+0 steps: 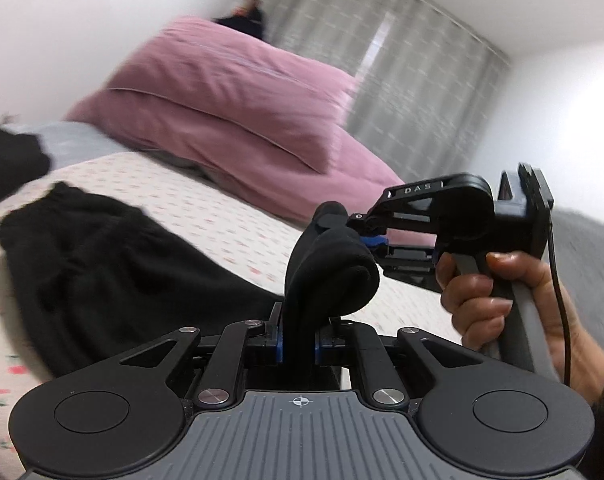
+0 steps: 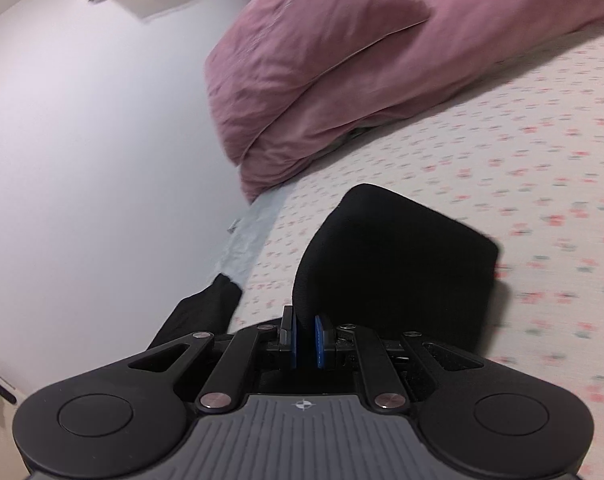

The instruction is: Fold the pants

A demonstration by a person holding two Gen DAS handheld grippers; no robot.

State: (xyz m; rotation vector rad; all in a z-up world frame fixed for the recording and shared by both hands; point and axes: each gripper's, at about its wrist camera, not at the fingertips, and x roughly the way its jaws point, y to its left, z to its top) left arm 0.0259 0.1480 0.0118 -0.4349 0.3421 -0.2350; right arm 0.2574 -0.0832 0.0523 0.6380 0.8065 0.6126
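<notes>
**Ana:** Pants [image 1: 113, 248] are lying mostly flat on the flowered bedsheet [image 1: 205, 204], on the near side of the pink pillow [image 1: 237, 100] — but one end is being lifted off the sheet. Left gripper [image 1: 299, 344] is pinching a bunched fold of black cloth between its blue pads, jaws nearly together.

**Ben:** And the right gripper [image 2: 305, 340]?

**Ana:** It is clamping narrowly on the same raised end, close beside the left one, with a hand [image 1: 498, 300] squeezing its handle.

**Ben:** What is worrying you?

**Ana:** Both are biting thick, rolled cloth rather than a clean edge, so a layer is probably at risk of sliding out mid-carry. The grips are also sitting close together — the lifted end is likely sagging at its sides and landing creased.

**Ben:** Anything near the pillow?

**Ana:** Carrying too far toward the pillow is risking an overshot, crooked fold.
</notes>
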